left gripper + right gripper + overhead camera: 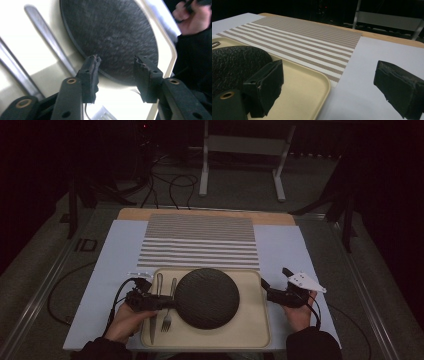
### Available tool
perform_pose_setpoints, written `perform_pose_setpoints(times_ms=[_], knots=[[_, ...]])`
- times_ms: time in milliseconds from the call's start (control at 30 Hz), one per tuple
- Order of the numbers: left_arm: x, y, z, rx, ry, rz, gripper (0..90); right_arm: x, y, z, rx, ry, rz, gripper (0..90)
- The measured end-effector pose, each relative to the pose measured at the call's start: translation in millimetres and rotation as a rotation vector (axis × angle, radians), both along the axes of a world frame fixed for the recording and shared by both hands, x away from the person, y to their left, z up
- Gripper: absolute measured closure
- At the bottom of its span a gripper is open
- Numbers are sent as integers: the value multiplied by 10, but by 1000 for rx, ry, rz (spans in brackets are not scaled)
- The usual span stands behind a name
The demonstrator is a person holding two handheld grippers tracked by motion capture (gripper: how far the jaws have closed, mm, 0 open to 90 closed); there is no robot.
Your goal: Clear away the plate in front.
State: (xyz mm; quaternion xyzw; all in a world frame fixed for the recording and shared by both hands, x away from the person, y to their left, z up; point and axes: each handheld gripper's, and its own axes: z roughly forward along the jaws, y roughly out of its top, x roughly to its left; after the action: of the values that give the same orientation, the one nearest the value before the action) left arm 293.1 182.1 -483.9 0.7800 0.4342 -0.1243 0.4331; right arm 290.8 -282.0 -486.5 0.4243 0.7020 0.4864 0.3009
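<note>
The left gripper [116, 62], parted and empty above the plate [112, 37], hides the fork's [167, 312] handle.

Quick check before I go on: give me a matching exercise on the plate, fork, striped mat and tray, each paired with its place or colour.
Things:
1. plate
2. fork
3. striped mat
4. tray

Descriptions:
A. beige, holds the other tableware
B. lies flat on the table beyond the tray
C. dark and round, in the middle of the tray
D. metal, on the tray to the left of the plate

Pairs: 1-C, 2-D, 3-B, 4-A
</note>
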Motion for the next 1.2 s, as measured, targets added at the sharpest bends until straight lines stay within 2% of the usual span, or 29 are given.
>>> perform_pose_setpoints(times_ms=[133,200,300,367,500,600,800,933,967,1133,1200], knots=[[-12,34,85,-3,-74,34,395,-2,5,0,1,-3,5,95],[-24,46,131,9,-116,48,335,-3,3,1,1,-3,3,95],[-40,59,193,12,-171,63,280,-2,2,0,1,-4,5,95],[-58,75,260,24,-247,102,248,-4,5,1,2,-4,7,95],[-71,104,351,41,-337,153,193,-7,4,5,4,-7,11,94],[-83,162,417,21,-408,200,175,-11,1,8,6,-7,10,94],[-93,278,513,9,-498,267,155,-19,4,16,8,-14,24,92],[-51,353,547,2,-543,295,131,-28,15,23,15,-14,40,90],[-51,353,547,2,-543,295,122,-28,15,23,15,-14,40,90],[-29,419,561,66,-585,326,81,-41,11,28,20,-14,51,90],[-32,437,551,78,-591,336,58,-48,9,31,22,-15,53,90]])
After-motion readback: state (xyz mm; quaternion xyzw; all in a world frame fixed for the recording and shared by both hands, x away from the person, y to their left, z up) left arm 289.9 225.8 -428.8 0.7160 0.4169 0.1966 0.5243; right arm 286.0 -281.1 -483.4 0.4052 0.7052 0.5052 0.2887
